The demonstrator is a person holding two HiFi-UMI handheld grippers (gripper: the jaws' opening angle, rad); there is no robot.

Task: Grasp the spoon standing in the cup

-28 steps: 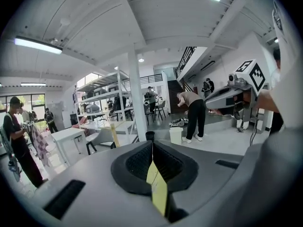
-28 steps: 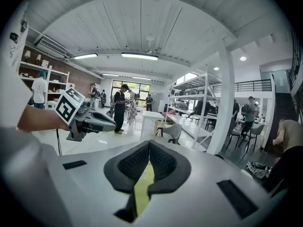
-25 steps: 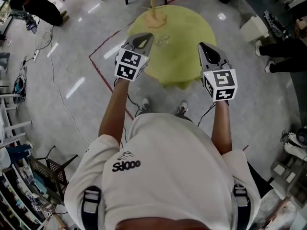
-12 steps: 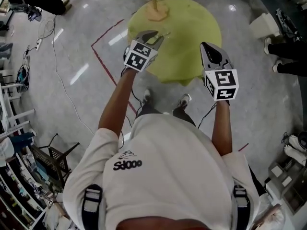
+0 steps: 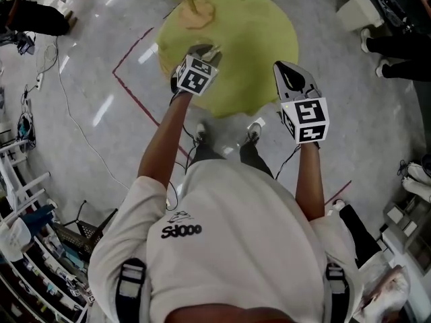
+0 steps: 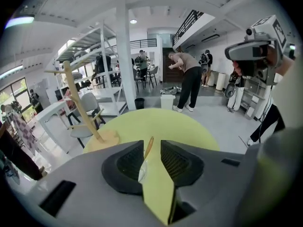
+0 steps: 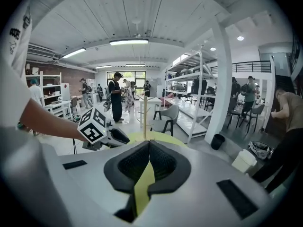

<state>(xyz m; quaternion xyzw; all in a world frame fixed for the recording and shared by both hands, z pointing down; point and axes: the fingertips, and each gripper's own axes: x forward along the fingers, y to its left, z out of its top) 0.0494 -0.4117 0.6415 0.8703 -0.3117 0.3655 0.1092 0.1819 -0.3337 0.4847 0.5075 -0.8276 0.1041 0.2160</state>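
Note:
A wooden spoon (image 6: 148,148) stands in a small clear cup (image 6: 141,170) on the round yellow-green table (image 5: 256,32). In the left gripper view its handle rises in the gap between the jaws of my left gripper (image 6: 152,144). Those jaws have just been opening, and the pads stand apart from the handle without touching it. In the head view my left gripper (image 5: 207,48) hangs over the table's near left part. My right gripper (image 5: 287,71) stays off the table's near right edge. Its jaws (image 7: 149,143) meet at the tips with nothing between them.
A wooden peg stand (image 5: 191,11) rises from the table's far left side (image 6: 79,101). Red tape lines (image 5: 128,86) mark the floor at the left. People (image 6: 187,79), chairs (image 6: 87,110) and a white bin (image 6: 167,100) are beyond the table.
My left gripper has dropped and gone forward over the table, and its jaws went from shut to open around the spoon. My right gripper has sunk a little.

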